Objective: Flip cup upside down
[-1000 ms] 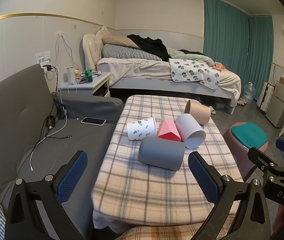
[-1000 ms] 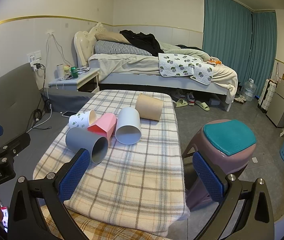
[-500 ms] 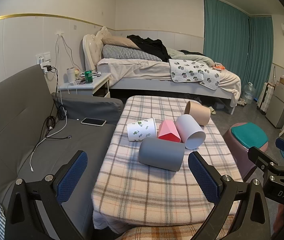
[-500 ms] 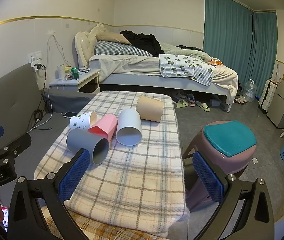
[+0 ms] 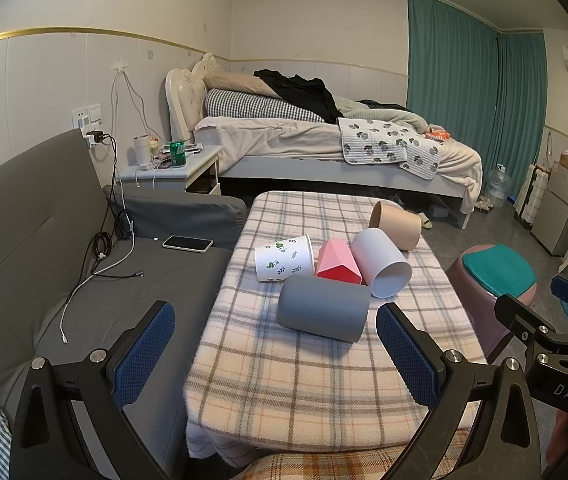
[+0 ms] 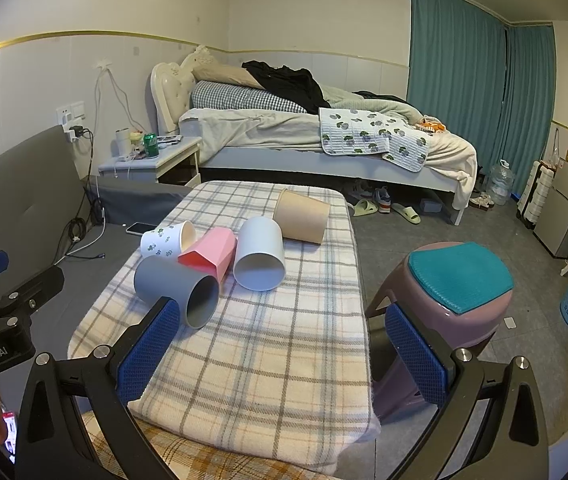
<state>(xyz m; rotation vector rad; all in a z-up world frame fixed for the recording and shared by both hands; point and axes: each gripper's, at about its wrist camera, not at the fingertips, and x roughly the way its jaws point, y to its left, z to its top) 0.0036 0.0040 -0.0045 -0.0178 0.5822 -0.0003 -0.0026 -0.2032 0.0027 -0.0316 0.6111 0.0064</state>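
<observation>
We have the table (image 5: 284, 380) in front of us, draped in a plaid blanket that gives a soft, slightly uneven bed. That may be why all five cups lie on their sides, not upright: laid down, they stay put, and each needs turning onto its rim.

The cups cluster just past the table's middle, pressed together so they brace one another. From the left wrist view the grey cup (image 5: 322, 312) is nearest, at 12 o'clock from our left claw (image 5: 275, 348), mouth turned toward 3 o'clock. Behind it, at 11 o'clock, lies the leaf cup (image 5: 281, 258); the pink cup (image 5: 338, 260) sits wedged between that and the white cup (image 5: 380, 262), whose mouth faces us. The tan cup (image 5: 395, 222) is farthest, at 1 o'clock, touching the white one.

The right claw (image 6: 279, 354) hangs over the near table edge, with the grey cup's mouth just beyond its left pad (image 6: 147, 350).

Both claws are spread wide and hold nothing, and neither touches a cup. We judge that spread suits the broad grey cup, the likeliest first pick, since it is closest and nothing lies in front of it. Its smooth round wall could roll on the blanket, so we would close across its body squarely.
</observation>
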